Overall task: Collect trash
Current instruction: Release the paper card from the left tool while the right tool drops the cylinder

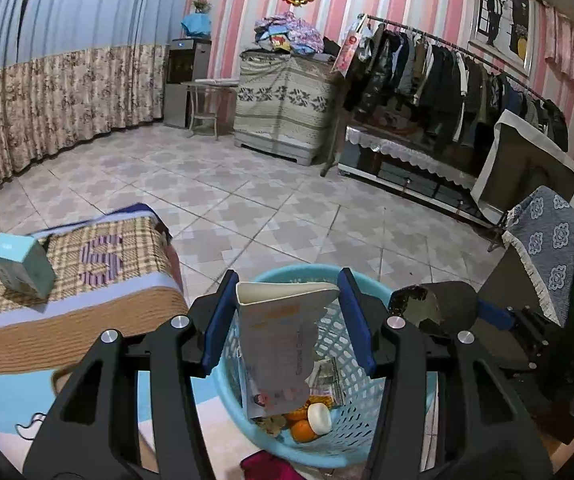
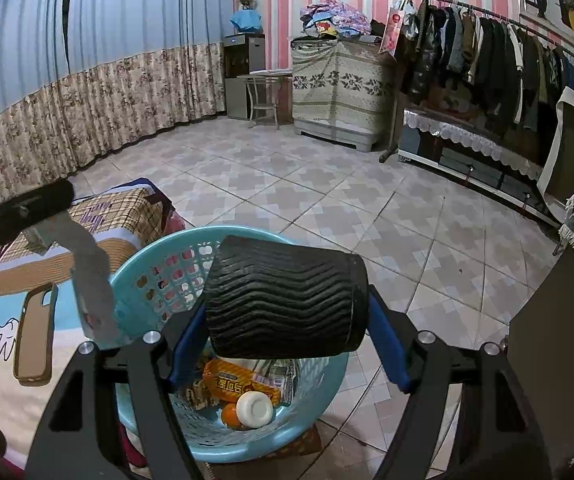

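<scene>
Basket [image 2: 139,280] on floor beside bed, part full. My left gripper [image 1: 287,316] clamps torn carton [image 1: 275,344] over its rim; my right gripper [image 2: 287,344] clamps black ribbed cup [image 2: 283,296] sideways above it. Both poised for drop, I judge.

blanket [image 1: 99,256]: large "S" | other print: unreadable

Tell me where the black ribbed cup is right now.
Right wrist view, centre: the black ribbed cup lies sideways between the right gripper's pads, directly above the blue basket.
</scene>
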Demonstrator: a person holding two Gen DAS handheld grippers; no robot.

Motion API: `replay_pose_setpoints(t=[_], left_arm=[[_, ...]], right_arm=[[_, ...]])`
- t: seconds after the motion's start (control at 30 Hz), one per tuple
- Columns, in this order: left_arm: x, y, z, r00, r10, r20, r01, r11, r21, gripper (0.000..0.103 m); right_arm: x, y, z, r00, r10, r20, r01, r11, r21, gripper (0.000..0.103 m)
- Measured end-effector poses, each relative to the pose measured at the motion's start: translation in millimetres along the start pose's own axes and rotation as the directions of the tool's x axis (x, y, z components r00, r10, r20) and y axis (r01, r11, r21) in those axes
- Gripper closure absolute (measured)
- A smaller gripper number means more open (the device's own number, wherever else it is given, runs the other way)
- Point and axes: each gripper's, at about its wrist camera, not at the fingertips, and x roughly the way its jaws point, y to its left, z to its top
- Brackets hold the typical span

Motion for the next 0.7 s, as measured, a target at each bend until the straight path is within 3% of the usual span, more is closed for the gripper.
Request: replay_pose_setpoints(t=[0.1, 0.17, 0.27, 0.47, 0.7], left_arm=[[11, 0, -5, 1.0, -0.002, -0.015, 0.002, 1.0, 0.002, 0.052], [14, 1, -7, 1.0, 0.008, -0.019, -0.008, 1.0, 0.007, 0.039], [12, 3, -8, 1.0, 0.028, -0.007, -0.028, 0.999, 0.015, 0.031], [-2, 18, -8, 0.992, 0.122, 0.016, -0.122, 0.992, 0.033, 0.014], [-29, 38, -13, 0.972, 0.231, 0.034, -0.233, 0.971, 0.05, 0.006]], right_arm=[[3, -2, -1, 1.0, -0.003, -0.005, 0.003, 1.0, 0.003, 0.031], [4, -1, -3, 1.0, -0.004, -0.008, 0.004, 1.0, 0.005, 0.031], [6, 0, -4, 1.0, -0.005, -0.014, 0.005, 1.0, 0.002, 0.031], [9, 8, -5, 1.0, 0.006, -0.02, -0.006, 1.0, 0.002, 0.031], [16, 25, -9, 0.999, 0.035, -0.024, -0.035, 0.999, 0.012, 0.03]])
